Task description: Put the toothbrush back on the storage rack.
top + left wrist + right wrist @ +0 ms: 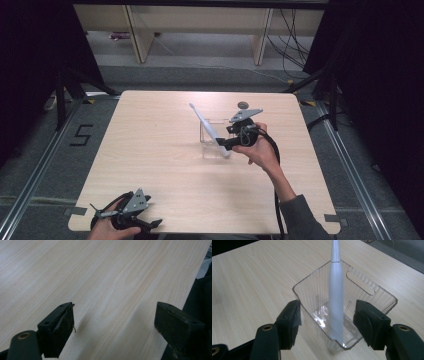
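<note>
A white electric toothbrush [336, 297] stands tilted inside a clear ribbed plastic bin [372, 291], its lower end in the bin's near corner. My right gripper [328, 308] is open, one jaw on each side of that corner, and neither touches the brush. In the high view the toothbrush [206, 126] leans up and to the left out of the bin [206, 136], with the right gripper [226, 145] just right of it. My left gripper [150, 223] rests at the table's front left edge. It is open [113, 315] over bare wood with nothing between its fingers.
A small dark round object [243, 104] lies on the light wooden table [150, 145] behind the right gripper. Past the table are a grey floor, shelf legs and cables. Black drapes stand at both sides.
</note>
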`<state>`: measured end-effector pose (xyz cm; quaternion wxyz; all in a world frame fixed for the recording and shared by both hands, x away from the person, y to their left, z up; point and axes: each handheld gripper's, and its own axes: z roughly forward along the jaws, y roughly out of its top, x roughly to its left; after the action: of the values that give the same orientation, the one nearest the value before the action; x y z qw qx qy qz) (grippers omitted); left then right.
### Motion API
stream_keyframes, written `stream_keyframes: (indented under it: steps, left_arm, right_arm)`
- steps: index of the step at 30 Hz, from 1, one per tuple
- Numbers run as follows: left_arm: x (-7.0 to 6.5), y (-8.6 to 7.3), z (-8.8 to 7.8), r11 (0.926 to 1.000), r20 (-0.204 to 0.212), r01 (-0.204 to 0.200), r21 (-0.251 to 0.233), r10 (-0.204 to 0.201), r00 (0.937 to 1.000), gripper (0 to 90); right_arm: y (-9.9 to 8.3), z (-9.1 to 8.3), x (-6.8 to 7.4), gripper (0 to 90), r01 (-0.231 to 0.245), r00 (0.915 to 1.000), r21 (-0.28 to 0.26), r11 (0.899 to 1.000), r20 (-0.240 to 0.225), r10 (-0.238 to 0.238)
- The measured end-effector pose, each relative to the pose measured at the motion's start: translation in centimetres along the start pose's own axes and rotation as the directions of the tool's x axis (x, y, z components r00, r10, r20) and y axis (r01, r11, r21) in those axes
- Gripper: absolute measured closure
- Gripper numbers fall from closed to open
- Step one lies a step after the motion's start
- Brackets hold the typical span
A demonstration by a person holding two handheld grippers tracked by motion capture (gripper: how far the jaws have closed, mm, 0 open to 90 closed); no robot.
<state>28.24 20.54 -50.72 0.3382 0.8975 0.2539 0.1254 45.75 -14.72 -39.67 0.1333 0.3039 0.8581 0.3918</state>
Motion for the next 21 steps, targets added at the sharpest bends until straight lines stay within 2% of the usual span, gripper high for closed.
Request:
stream_keyframes:
  steps: [2, 4, 6, 8, 9, 12, 14, 17, 18, 19, 20, 21]
  left_arm:
    - [0.0, 0.0, 0.0, 1.0000, 0.000, 0.000, 0.000, 0.000, 1.0000, 15.7]
    - [0.0, 0.0, 0.0, 1.0000, 0.001, 0.000, 0.001, 0.000, 1.0000, 15.7]
    - [0.1, 0.0, 0.0, 1.0000, 0.005, 0.000, 0.007, 0.000, 1.0000, 15.7]
    - [0.1, 0.0, 0.0, 1.0000, 0.005, 0.000, 0.007, 0.000, 1.0000, 15.7]
    - [0.1, 0.0, 0.0, 1.0000, 0.005, 0.000, 0.007, 0.000, 1.0000, 15.7]
    - [0.0, 0.0, 0.0, 1.0000, 0.005, -0.001, 0.008, 0.001, 1.0000, 15.7]
    - [0.0, 0.0, 0.0, 1.0000, 0.005, 0.000, 0.008, 0.000, 1.0000, 15.7]
    - [0.0, 0.0, -0.1, 1.0000, 0.004, 0.002, 0.007, -0.002, 1.0000, 15.7]
    - [0.0, 0.0, 0.0, 1.0000, 0.005, 0.002, 0.007, -0.002, 1.0000, 15.7]
    - [0.0, 0.0, 0.0, 1.0000, 0.005, 0.002, 0.008, -0.002, 1.0000, 15.7]
    - [0.0, 0.0, 0.0, 1.0000, 0.005, 0.001, 0.008, -0.001, 1.0000, 15.7]
    - [0.0, 0.0, 0.0, 1.0000, 0.005, 0.000, 0.009, 0.000, 1.0000, 15.7]
  right_arm:
    - [-0.3, 0.1, 0.2, 38.9, 0.000, 1.0000, -0.020, 1.000, 0.000, 0.000]
    - [-0.5, -0.3, 0.2, 38.8, -0.010, 0.9999, 0.001, 1.000, 0.003, 0.010]
    - [-0.8, -0.2, 0.3, 38.7, 0.001, 1.0000, -0.016, 1.000, 0.001, -0.001]
    - [-0.9, -0.3, 0.4, 38.7, -0.011, 0.9999, -0.006, 1.000, 0.007, 0.012]
    - [-1.1, -0.5, 0.4, 38.6, -0.003, 1.0000, -0.002, 1.000, -0.004, 0.003]
    - [-1.3, -0.7, 0.7, 38.5, -0.021, 0.9998, -0.014, 1.000, 0.007, 0.021]
    - [-1.3, -0.7, 0.6, 38.4, -0.010, 0.9999, -0.015, 1.000, 0.003, 0.010]
    - [-1.5, -1.1, 0.7, 38.3, -0.008, 1.0000, 0.004, 1.000, 0.001, 0.008]
    - [-1.7, -1.0, 0.8, 38.3, -0.017, 0.9998, -0.014, 1.000, 0.008, 0.017]
    - [-1.8, -1.3, 0.6, 37.6, 0.004, 0.9999, -0.002, 1.000, 0.010, -0.004]
    - [-1.8, -1.3, 0.6, 37.6, 0.004, 0.9999, -0.002, 1.000, 0.010, -0.004]
    - [-2.1, -1.3, 0.6, 37.5, -0.012, 0.9999, -0.006, 1.000, 0.003, 0.012]
